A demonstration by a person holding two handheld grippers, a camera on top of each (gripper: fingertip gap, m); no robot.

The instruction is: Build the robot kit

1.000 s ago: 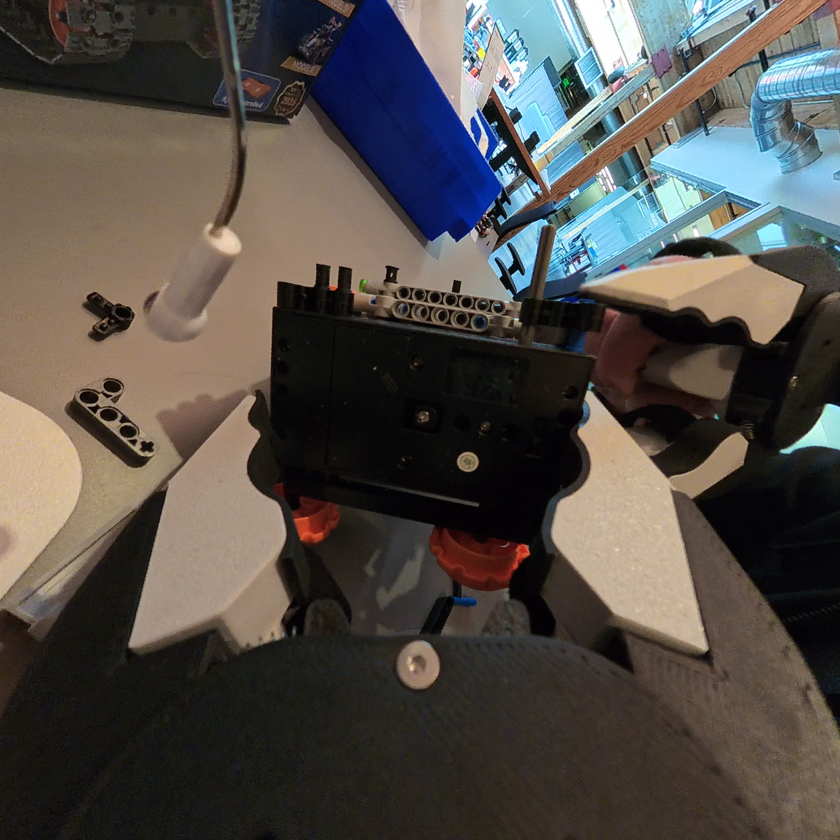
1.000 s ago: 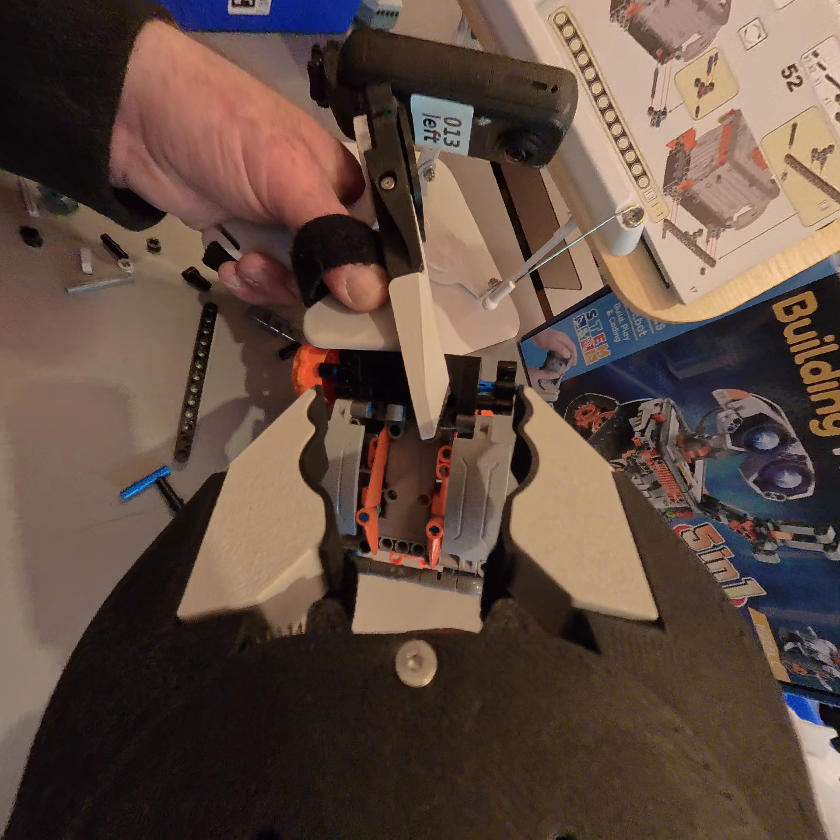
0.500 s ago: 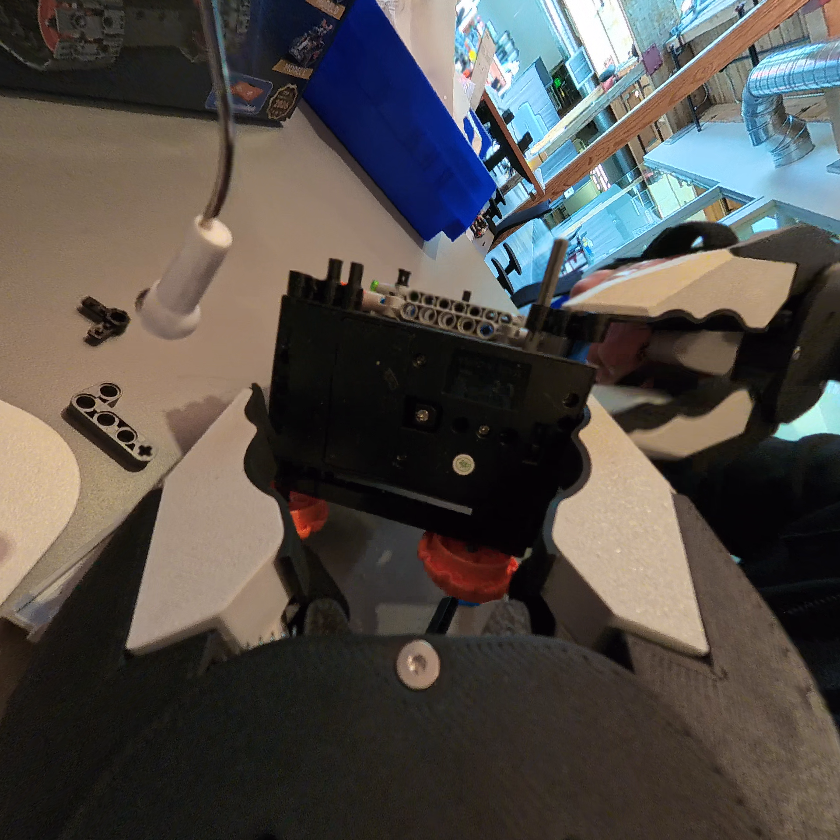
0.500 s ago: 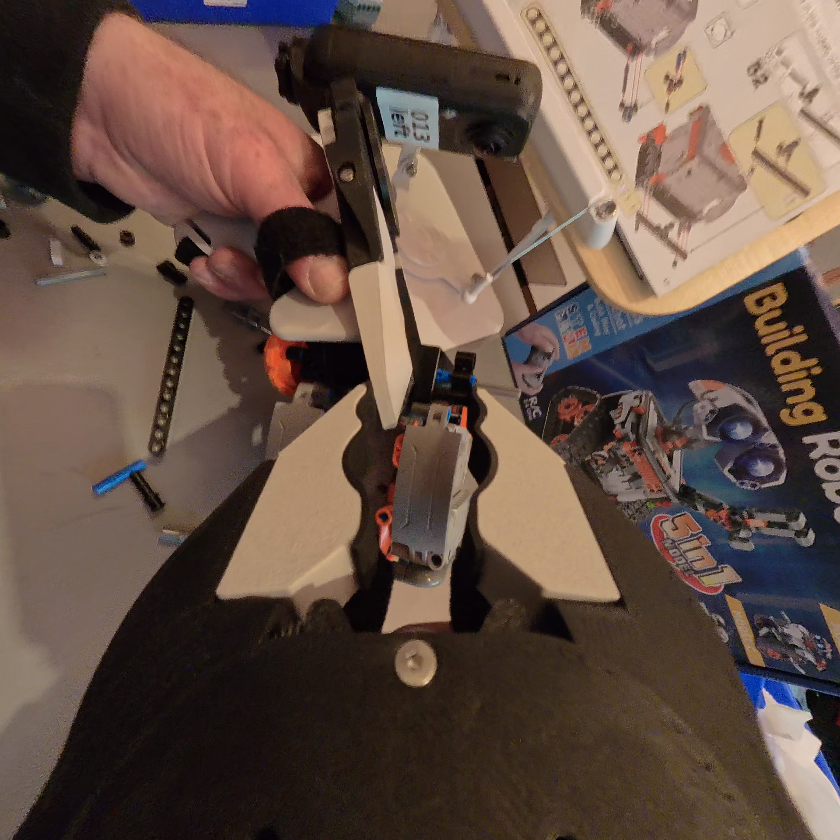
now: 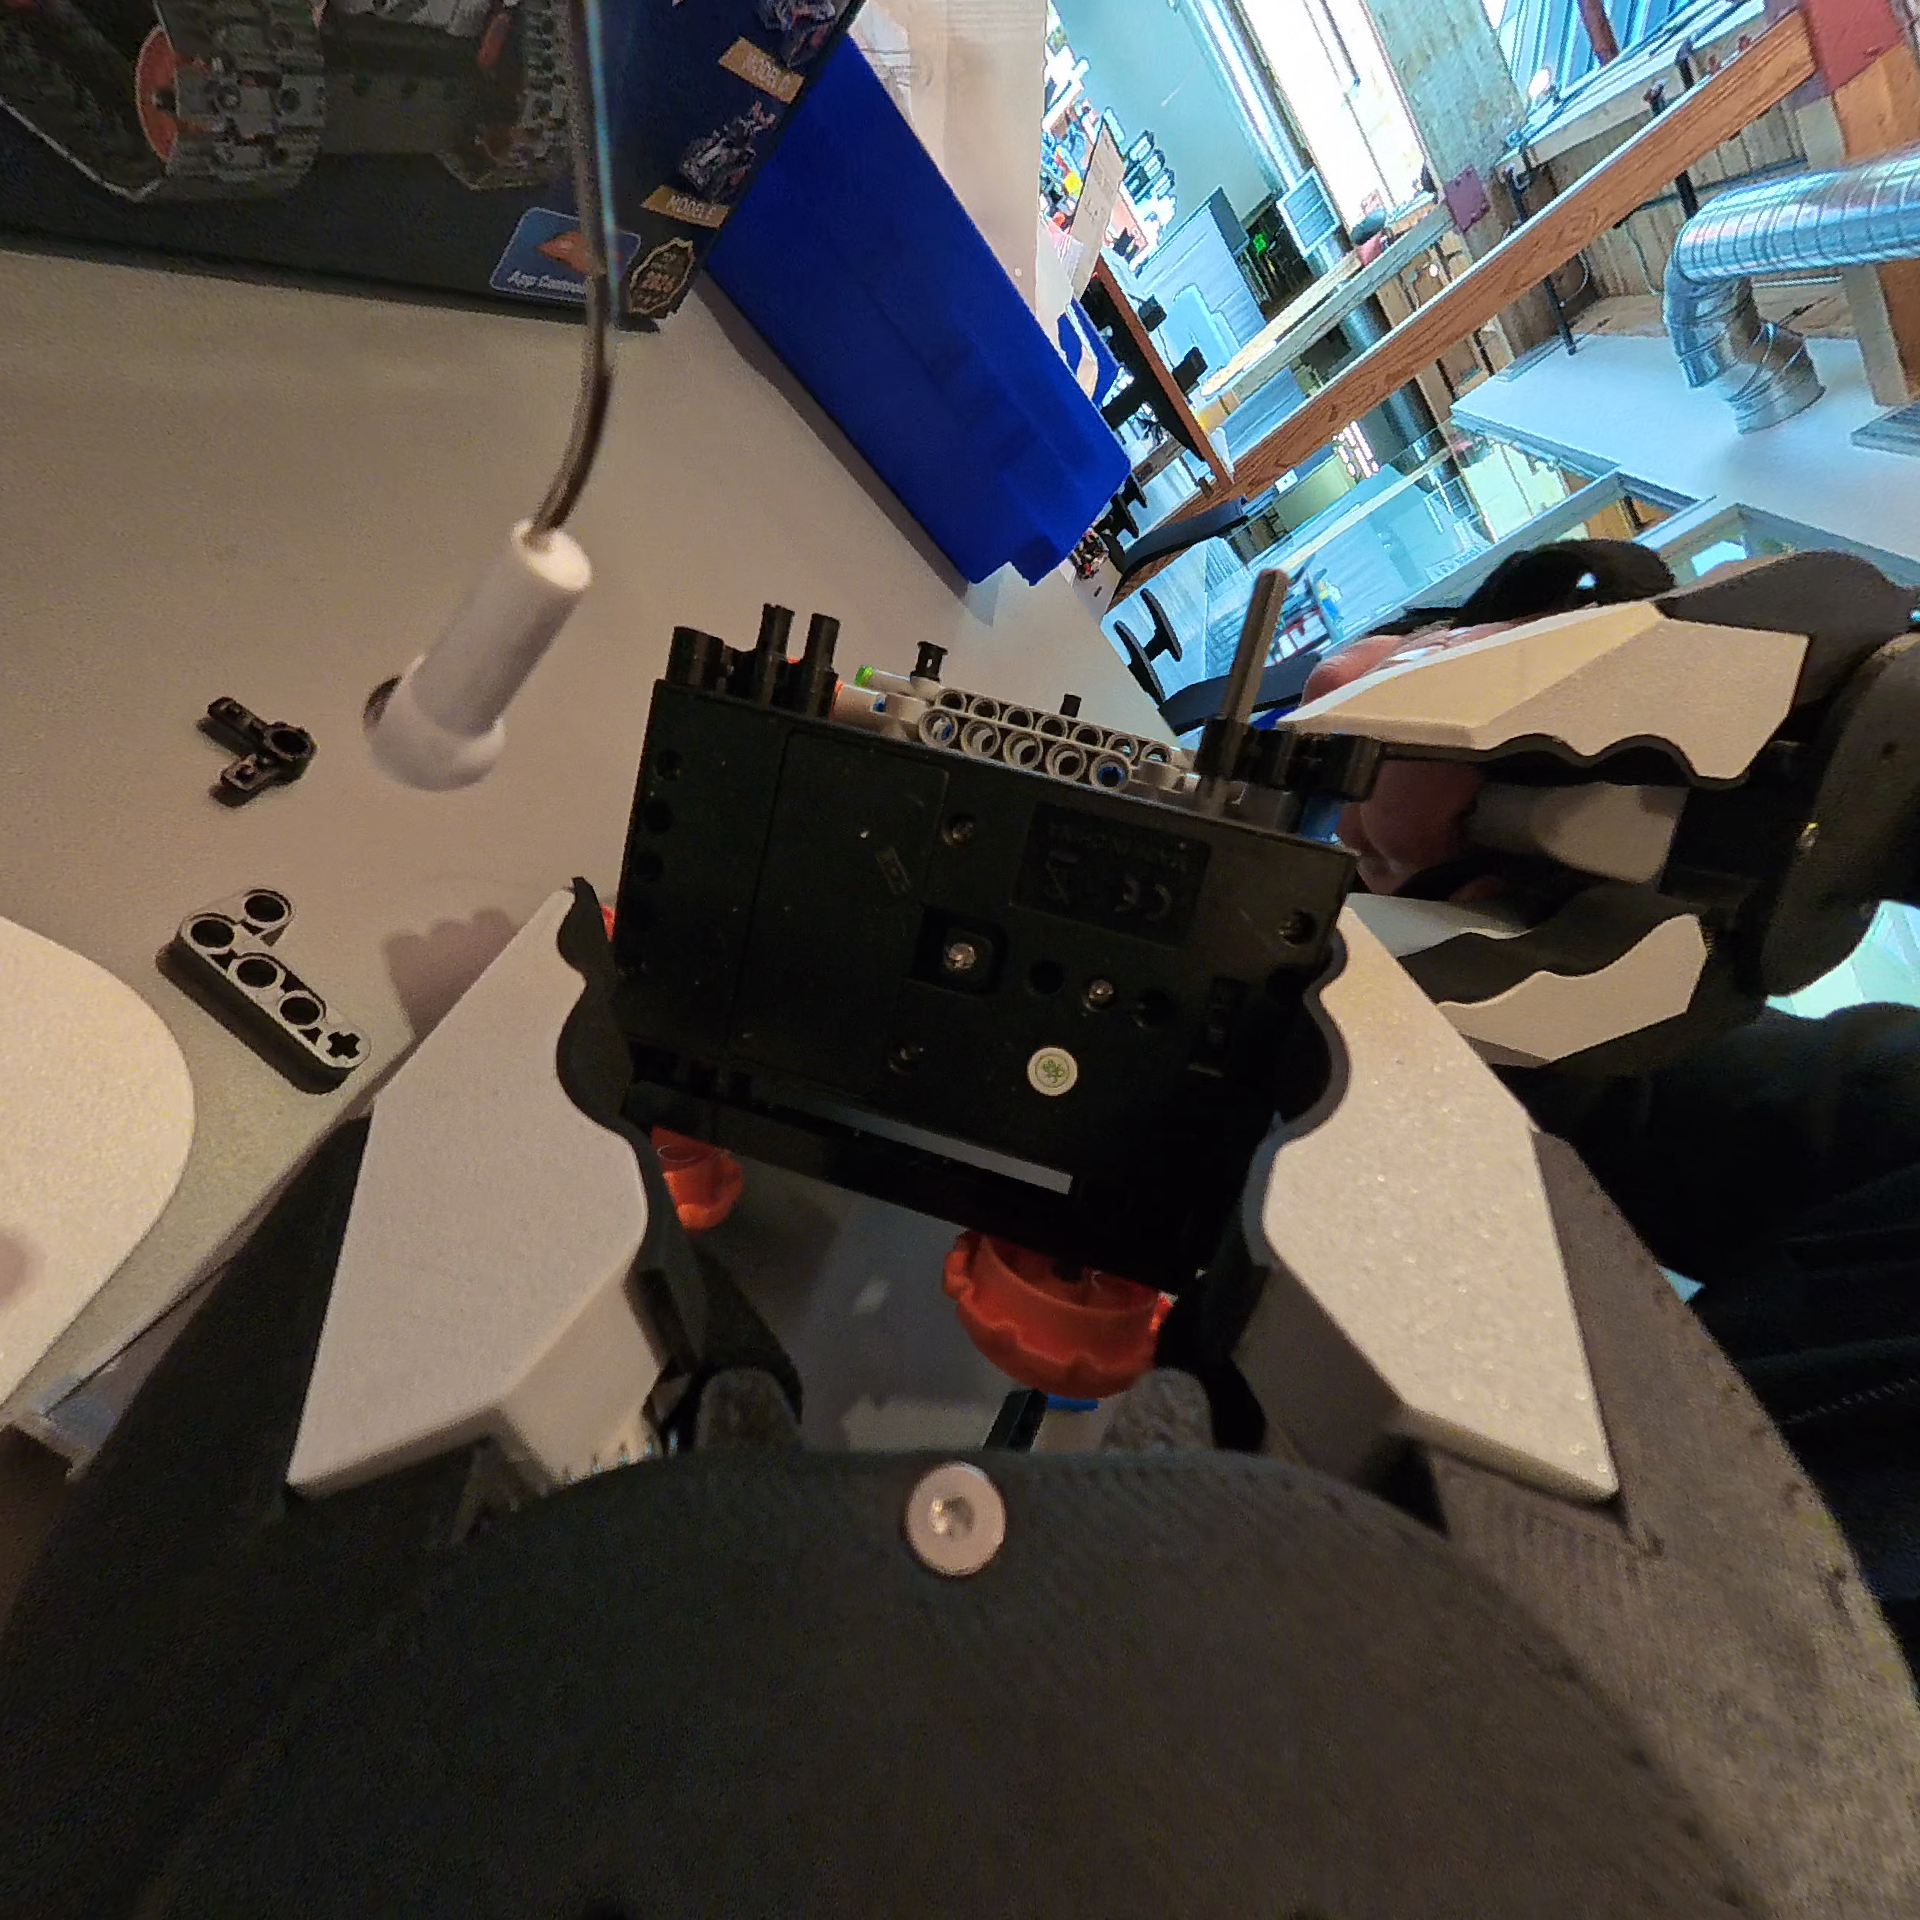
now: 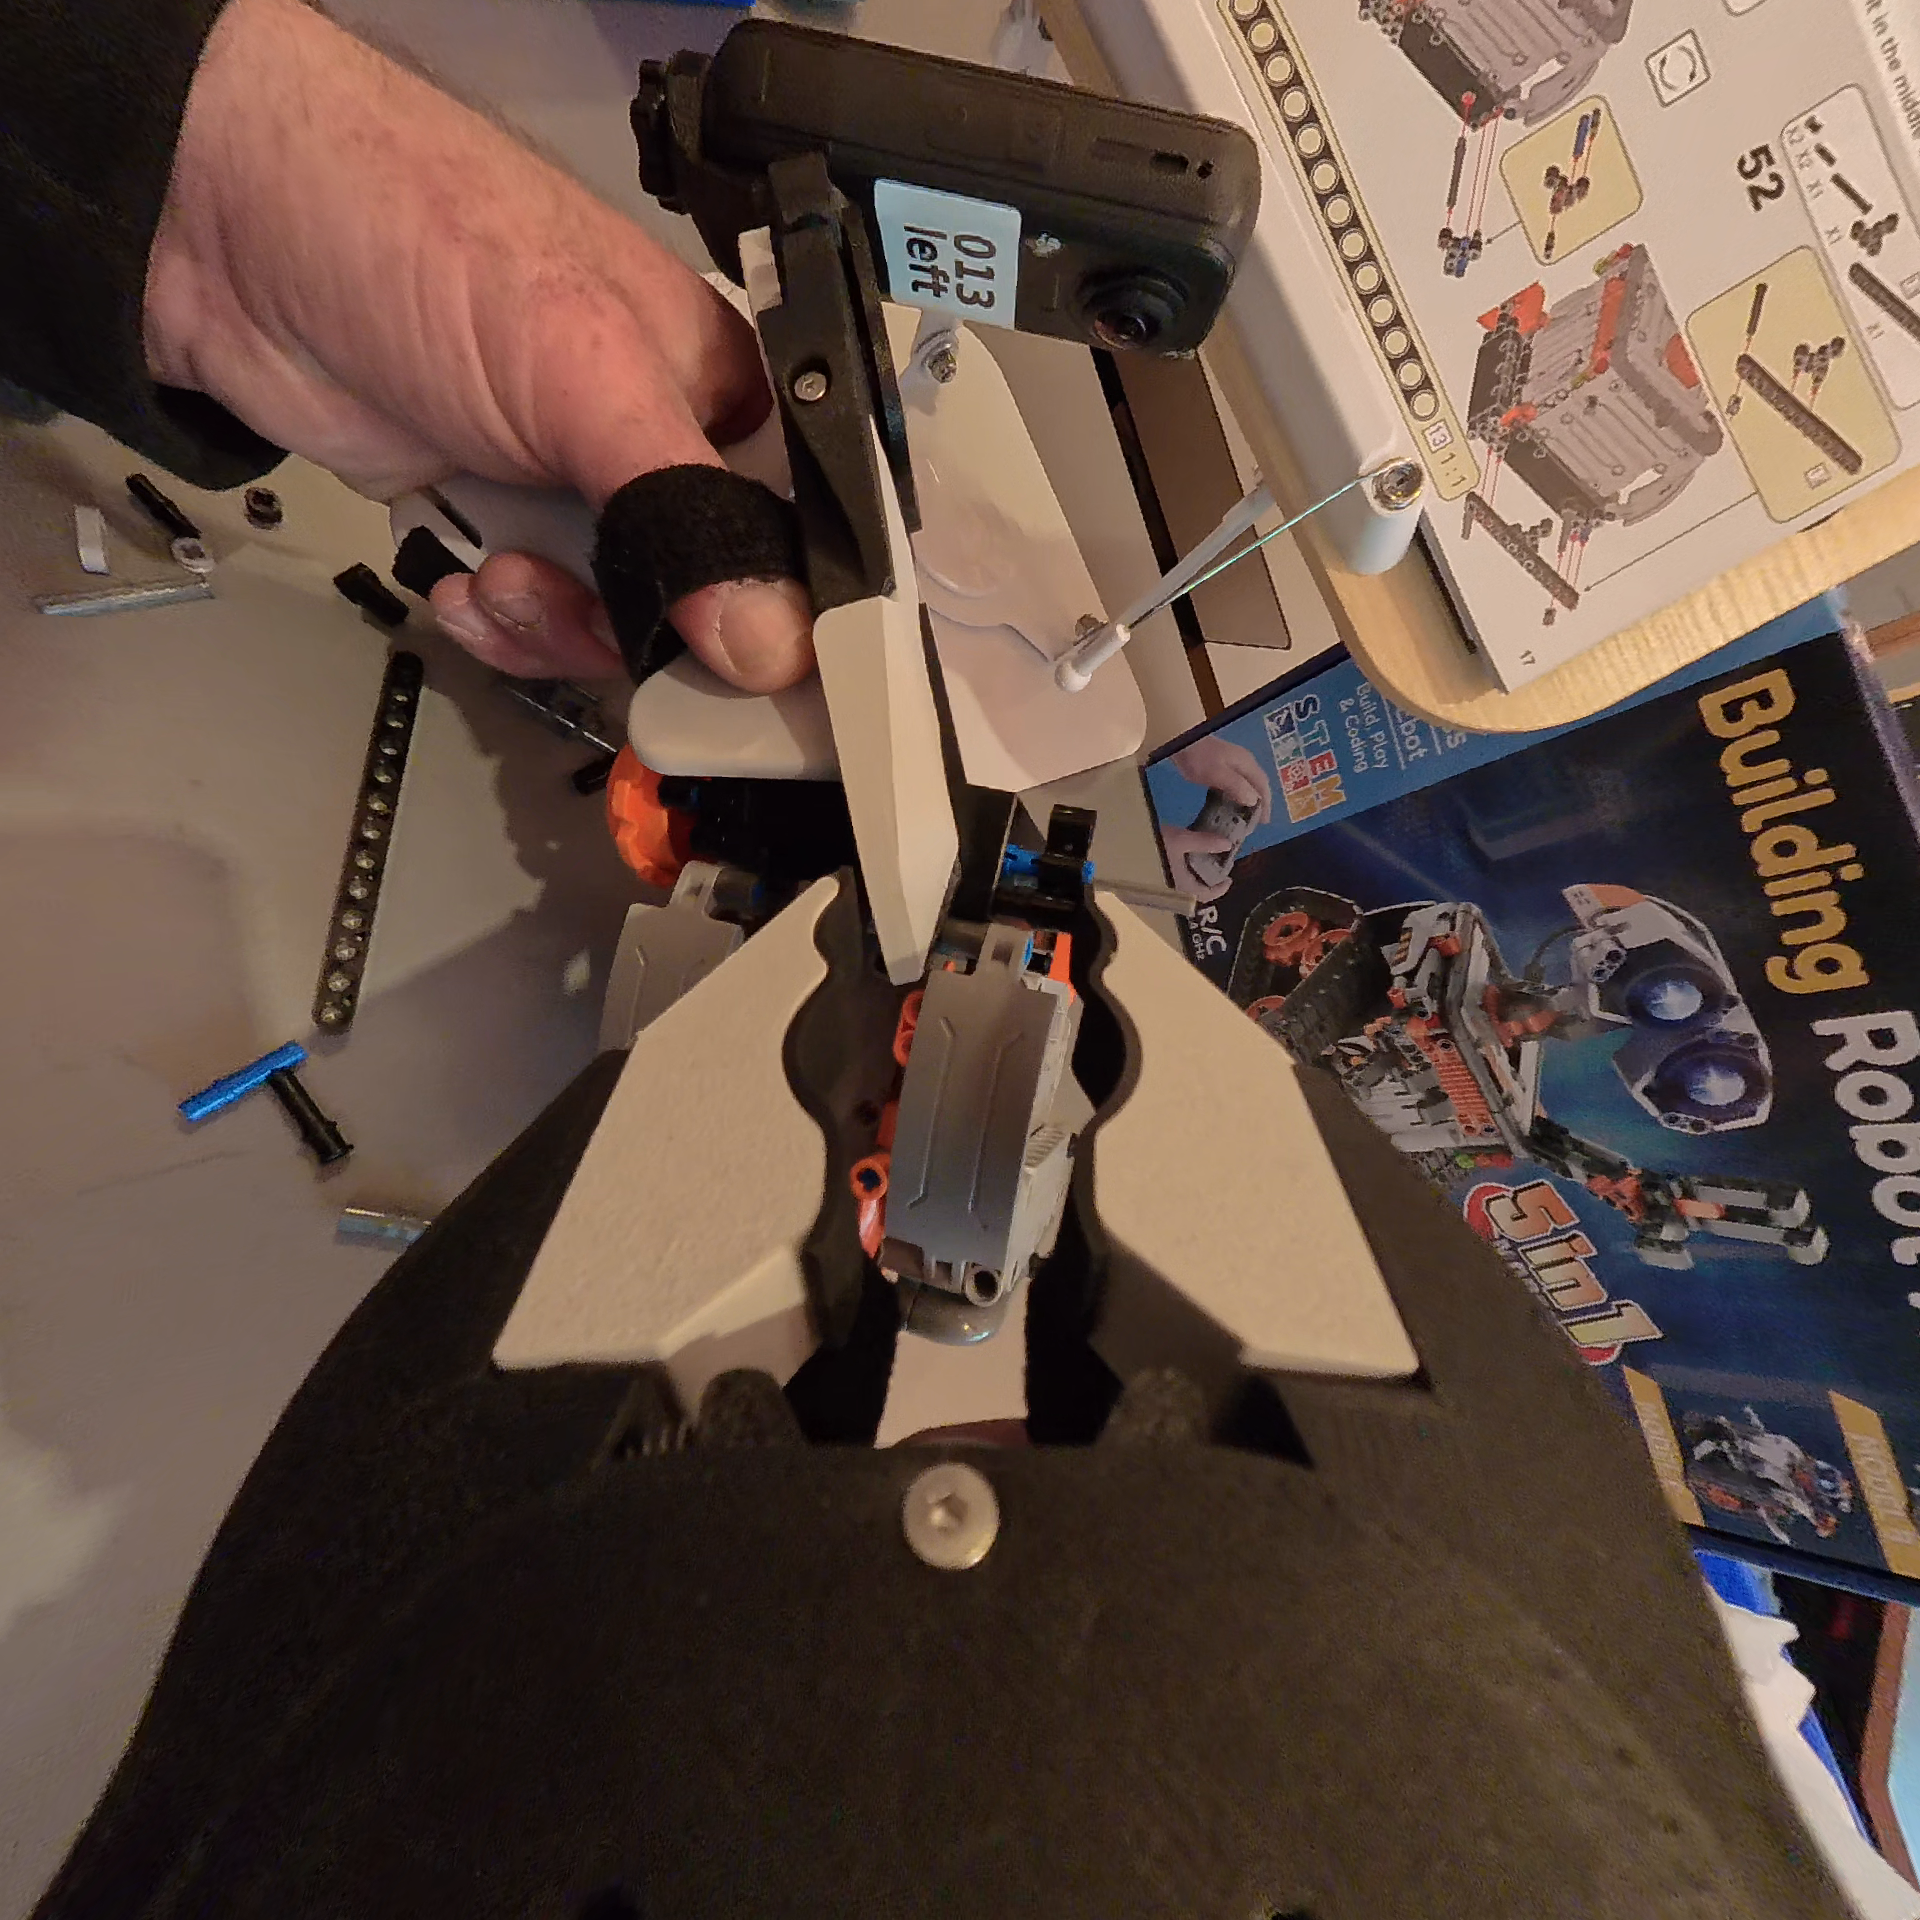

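My left gripper (image 5: 961, 925) is shut on a black box-shaped brick model (image 5: 966, 935) and holds it above the grey table (image 5: 260, 499). The model has grey holed beams (image 5: 1039, 727) on top, a grey axle (image 5: 1242, 665) standing up, and orange wheels (image 5: 1049, 1320) below. My right gripper (image 6: 966, 904) is shut on a grey panel (image 6: 977, 1122) on the model's side. It also shows in the left wrist view (image 5: 1330, 821) at the model's right end. A second grey panel (image 6: 665, 956) sits outside its fingers. A hand (image 6: 416, 291) holds the left gripper.
Loose parts lie on the table: a black L-beam (image 5: 265, 987), a small black connector (image 5: 260, 748), a long black beam (image 6: 369, 842), a blue pin (image 6: 239, 1081). An instruction booklet (image 6: 1558, 208) rests on a stand with a white clip (image 5: 468, 675). The set's box (image 6: 1558, 987) and a blue bin (image 5: 914, 343) are nearby. The small black connector (image 5: 260, 748) is about 6 cm from my left fingertips and 15 cm from my right.
My right gripper narrowed from spanning both grey panels to closing on one. The model tilted slightly in my left gripper, which kept its hold.
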